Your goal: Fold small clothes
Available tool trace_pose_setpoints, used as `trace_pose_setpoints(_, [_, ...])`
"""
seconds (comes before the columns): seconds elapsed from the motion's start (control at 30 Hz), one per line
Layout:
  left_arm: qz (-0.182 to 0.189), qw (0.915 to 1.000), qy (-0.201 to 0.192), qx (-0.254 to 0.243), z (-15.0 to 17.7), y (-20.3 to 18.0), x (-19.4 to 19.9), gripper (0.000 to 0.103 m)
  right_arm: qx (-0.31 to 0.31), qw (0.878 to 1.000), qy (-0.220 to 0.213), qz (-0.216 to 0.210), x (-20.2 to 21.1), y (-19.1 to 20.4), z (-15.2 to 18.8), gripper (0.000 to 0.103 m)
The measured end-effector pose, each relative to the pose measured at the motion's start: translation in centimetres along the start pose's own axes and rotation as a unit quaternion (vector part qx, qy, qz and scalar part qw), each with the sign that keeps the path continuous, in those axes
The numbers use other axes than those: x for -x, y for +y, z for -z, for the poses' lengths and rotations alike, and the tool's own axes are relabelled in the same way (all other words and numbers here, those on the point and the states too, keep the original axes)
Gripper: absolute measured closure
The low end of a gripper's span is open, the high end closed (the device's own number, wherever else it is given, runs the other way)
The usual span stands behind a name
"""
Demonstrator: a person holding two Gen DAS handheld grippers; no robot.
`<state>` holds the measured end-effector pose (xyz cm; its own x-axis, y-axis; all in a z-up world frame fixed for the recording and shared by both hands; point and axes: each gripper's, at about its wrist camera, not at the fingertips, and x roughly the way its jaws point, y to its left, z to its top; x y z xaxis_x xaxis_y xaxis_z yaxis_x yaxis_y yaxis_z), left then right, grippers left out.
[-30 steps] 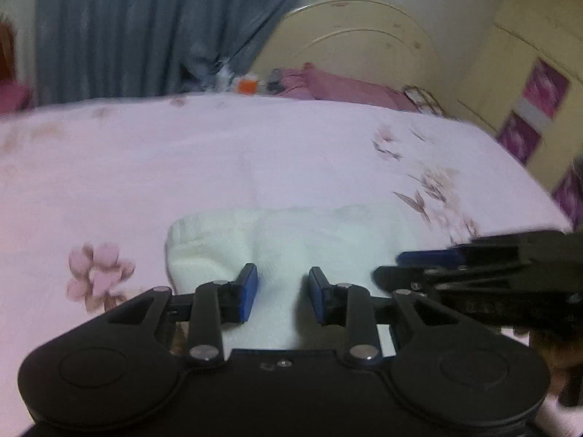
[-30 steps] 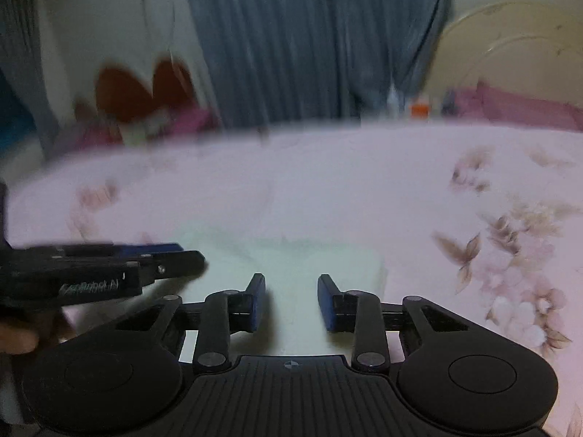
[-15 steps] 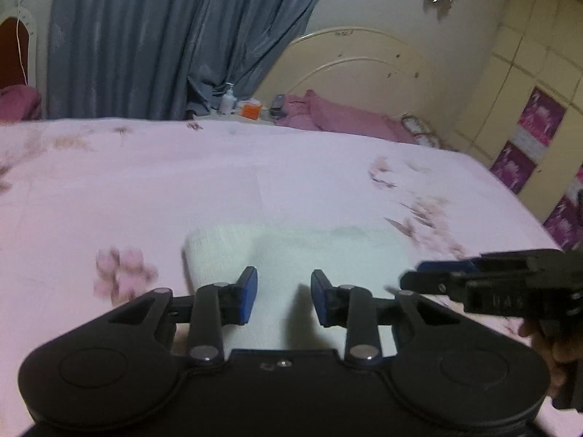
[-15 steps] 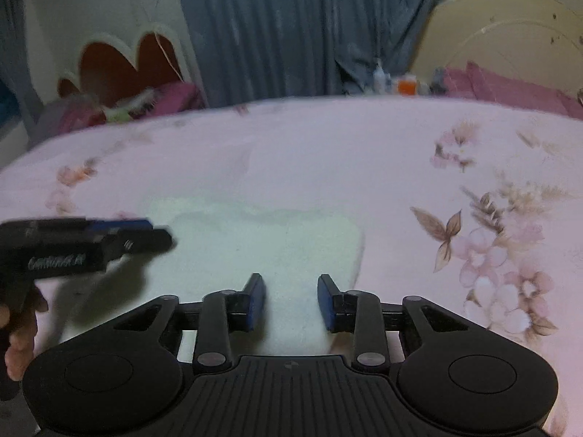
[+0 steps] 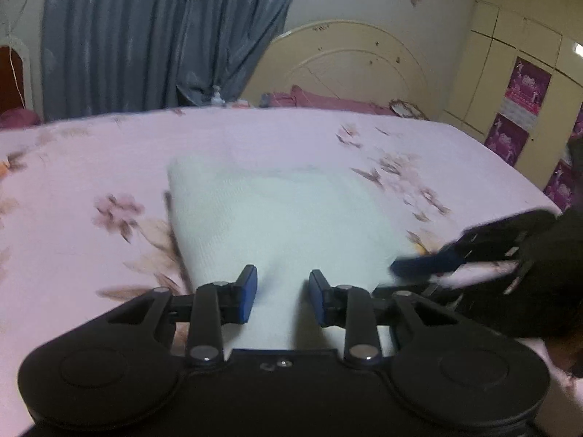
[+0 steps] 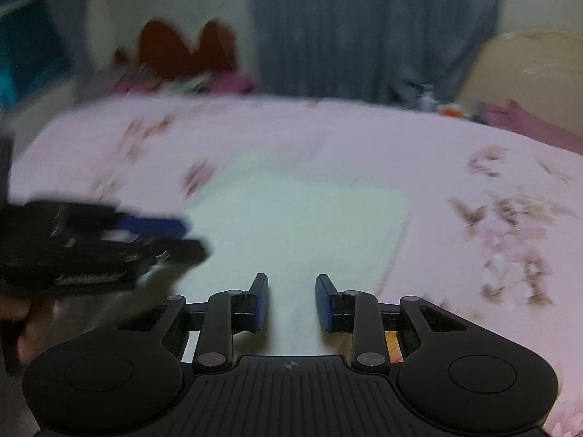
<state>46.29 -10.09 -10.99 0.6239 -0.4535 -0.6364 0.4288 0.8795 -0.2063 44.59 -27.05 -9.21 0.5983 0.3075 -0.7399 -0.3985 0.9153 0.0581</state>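
Hanging at far left: grey-blue pleated curtain (image 5: pixel 145 36), behind the bed's far edge.
Bed: pink sheet with a faded flower print (image 5: pixel 91 153), filling the middle of both views.
Task's thing: white knitted small garment (image 5: pixel 284 211), lying flat on the sheet in a roughly square fold, straight ahead of both tools. Its left edge is rounded and thick. What kind of garment it is cannot be told.
Left tool (image 5: pixel 280 280): black with blue pads, tilted down over the near edge of the garment. The jaws stand partly apart, and the white knit shows through the gap. The pads press on nothing.
Right tool (image 6: pixel 291 284): same build, just to the right of the left one and over the garment's near right part. Its jaws have just been closing a little, yet a clear gap stays between the pads. The cloth lies below that gap, not pinched. In the left wrist view its blurred tips reach the garment's right edge; contact cannot be told.
Behind, right of centre: cream arched headboard (image 5: pixel 346 62), with pink bedding at its foot.
Far right: cream wardrobe doors (image 5: pixel 510 73), carrying purple posters (image 5: pixel 528 87).
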Motion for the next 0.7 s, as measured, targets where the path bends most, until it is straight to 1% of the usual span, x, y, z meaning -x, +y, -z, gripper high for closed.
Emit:
trace_pose_setpoints(0.03, [0.003,0.9999,0.008,-0.005,0.3,-0.5,-0.1,0.074,0.024,1.0,0.007,0.019,-0.4,0.5,0.8,0.078])
trace_pose_setpoints(0.1, [-0.006,0.9995,0.016,-0.025,1.2,-1.4,-0.1,0.074,0.038,0.999,0.005,0.035,-0.2,0.9,1.4,0.081])
trace_pose_setpoints(0.2, [0.012,0.9996,0.024,0.002,2.7,-1.4,1.0,0.074,0.035,0.998,0.008,0.043,0.0,0.8,1.6,0.082])
trace_pose_setpoints(0.23, [0.012,0.9996,0.025,0.001,3.2,-1.6,1.5,0.074,0.026,0.999,0.011,0.045,0.2,0.6,1.7,0.081])
trace_pose_setpoints(0.3, [0.006,0.9997,0.024,0.002,4.2,-1.9,2.6,0.074,0.004,0.999,0.005,0.039,1.6,0.5,1.8,0.081])
trace_pose_setpoints(0.37, [0.008,0.9997,0.022,0.01,5.1,-2.1,3.7,0.074,-0.015,1.0,-0.008,0.014,3.1,0.6,2.5,0.081])
trace_pose_setpoints(0.47, [-0.002,0.9997,0.021,0.008,6.4,-3.0,5.0,0.074,-0.021,0.999,-0.005,-0.024,3.8,1.7,4.4,0.081])
trace_pose_setpoints(0.53, [-0.01,0.9996,0.027,0.008,7.0,-3.5,5.3,0.074,-0.027,0.999,0.005,-0.023,3.7,2.1,5.9,0.081])
trace_pose_setpoints(0.57, [-0.012,0.9995,0.029,0.008,7.3,-3.6,5.5,0.074,-0.034,0.999,0.002,-0.019,3.8,2.1,6.5,0.081])
trace_pose_setpoints(0.63, [-0.02,0.9994,0.029,0.005,7.7,-3.9,5.7,0.074,-0.048,0.999,0.001,-0.016,4.4,2.0,7.1,0.081])
trace_pose_setpoints(0.7, [-0.023,0.9993,0.031,0.004,7.9,-4.0,5.9,0.074,-0.043,0.999,0.002,-0.01,4.7,2.2,7.3,0.081])
